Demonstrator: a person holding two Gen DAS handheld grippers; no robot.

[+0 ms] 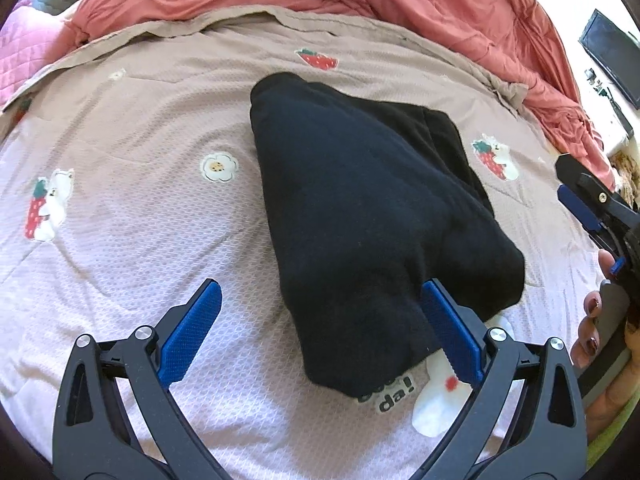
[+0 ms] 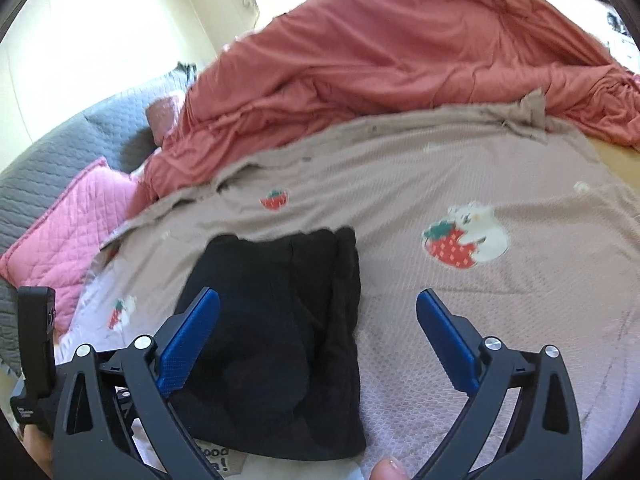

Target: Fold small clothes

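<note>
Bright daylight, overexposed top corners; strong fisheye edge warp; right view slightly blurred.

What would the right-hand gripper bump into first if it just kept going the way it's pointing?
Probably the strawberry-print blanket. The open right gripper points down at the bed, with the folded black garment under its left finger; depth is hard to judge, so it might graze that garment's right edge first.

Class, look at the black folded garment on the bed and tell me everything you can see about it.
The black folded garment is dark, soft-looking knit fabric, folded into a compact, roughly rectangular bundle with layered edges showing along one side. It lies flat on the pinkish-beige quilted blanket with strawberry and bear patches, partly covering a printed patch. Neither the left gripper nor the right gripper holds it; both jaws stand open above it.
</note>
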